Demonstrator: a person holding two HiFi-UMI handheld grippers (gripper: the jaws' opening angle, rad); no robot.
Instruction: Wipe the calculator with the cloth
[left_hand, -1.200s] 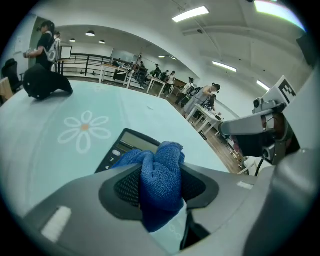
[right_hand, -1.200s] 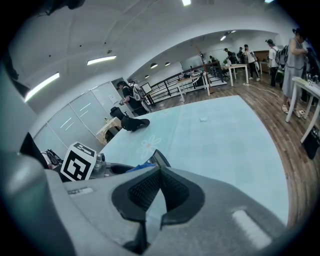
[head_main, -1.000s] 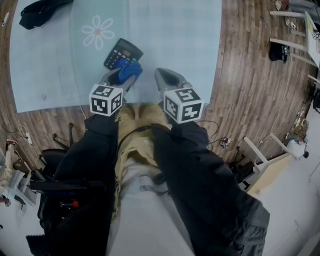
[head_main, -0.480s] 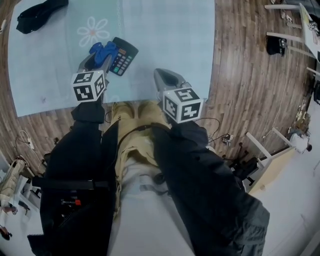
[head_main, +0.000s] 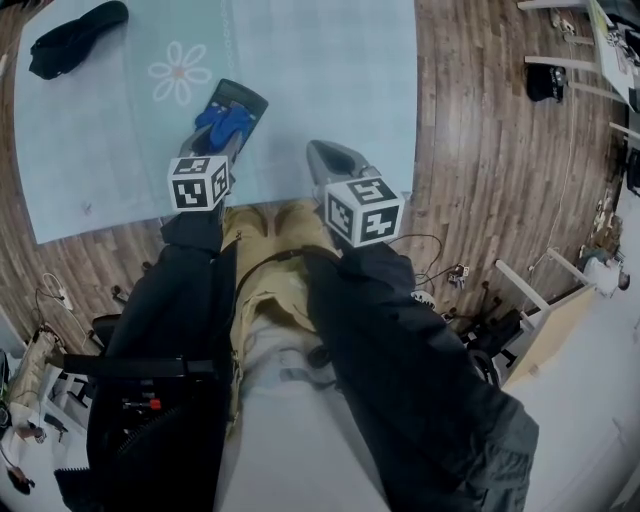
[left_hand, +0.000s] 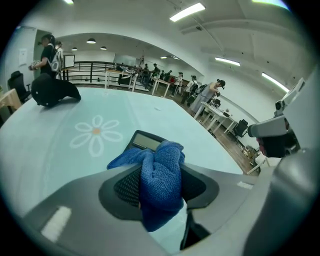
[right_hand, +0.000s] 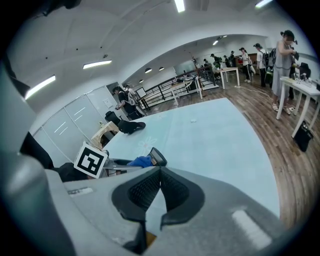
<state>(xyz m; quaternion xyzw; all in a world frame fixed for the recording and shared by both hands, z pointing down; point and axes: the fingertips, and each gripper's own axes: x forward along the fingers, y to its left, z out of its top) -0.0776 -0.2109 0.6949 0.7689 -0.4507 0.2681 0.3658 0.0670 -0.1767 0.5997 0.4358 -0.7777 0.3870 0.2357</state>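
While right tongs (right_hand: 159, 175) press together, left tongs (left_hand: 159, 186) pinch nubby blue cloth (left_hand: 161, 159) atop calculator (left_hand: 146, 140).

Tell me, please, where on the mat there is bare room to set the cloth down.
The mat is bare right of the calculator to its right edge, and left of the left gripper, below the flower print. Crowded where the cloth sits on the calculator.

What we see around the work

We see a pale blue mat (head_main: 330, 90) printed with a white flower (head_main: 180, 72), and a black bundle (head_main: 75, 35) at its corner.
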